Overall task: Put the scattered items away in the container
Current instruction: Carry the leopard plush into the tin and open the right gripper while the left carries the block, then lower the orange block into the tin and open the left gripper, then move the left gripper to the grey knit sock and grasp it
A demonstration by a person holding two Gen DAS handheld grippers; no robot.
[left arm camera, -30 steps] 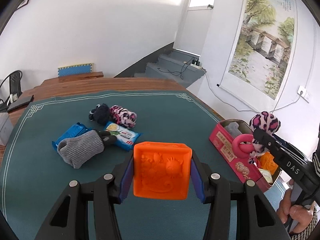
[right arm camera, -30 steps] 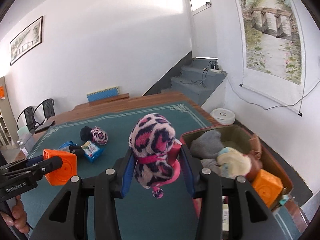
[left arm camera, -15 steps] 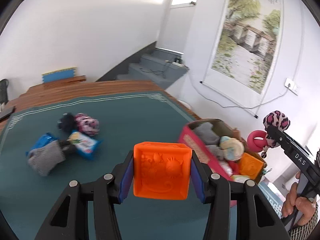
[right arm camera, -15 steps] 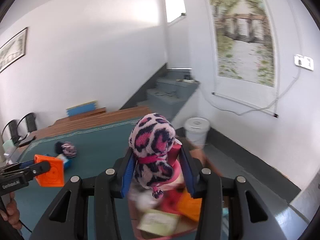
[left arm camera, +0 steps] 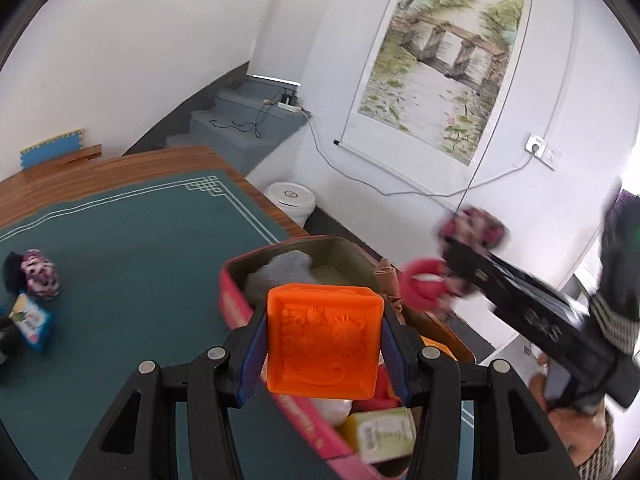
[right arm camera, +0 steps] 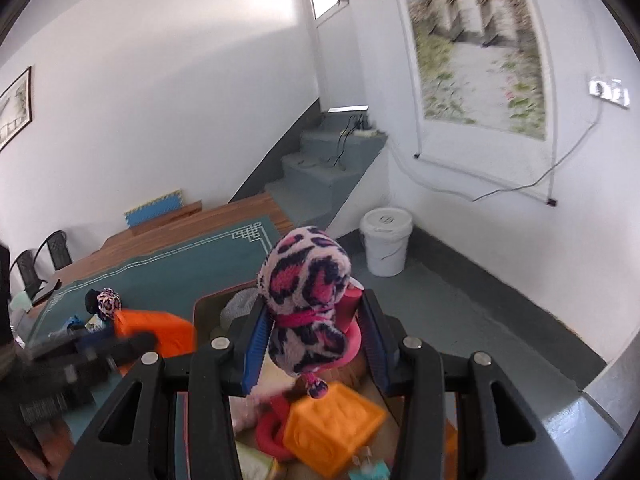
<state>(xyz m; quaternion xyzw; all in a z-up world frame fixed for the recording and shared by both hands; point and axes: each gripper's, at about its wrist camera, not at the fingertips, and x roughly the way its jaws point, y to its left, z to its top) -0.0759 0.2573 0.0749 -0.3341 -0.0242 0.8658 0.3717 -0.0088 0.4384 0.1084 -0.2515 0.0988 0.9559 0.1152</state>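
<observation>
Left gripper (left arm camera: 323, 354) clamps orange block (left arm camera: 323, 340) above red box (left arm camera: 236, 300). Right gripper (right arm camera: 311, 340) clamps leopard toy (right arm camera: 306, 304) over same box; socks (left arm camera: 38, 278) at 9 o'clock.

Left gripper (left arm camera: 324, 354) fingers clamped on load; right gripper (right arm camera: 310, 340) fingers likewise, both raised.

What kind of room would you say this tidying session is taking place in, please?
Probably a room in a home or small studio, not a lab or factory. A painted scroll hangs on the white wall, grey stairs rise in the corner, and a wooden table carries a green mat.
</observation>
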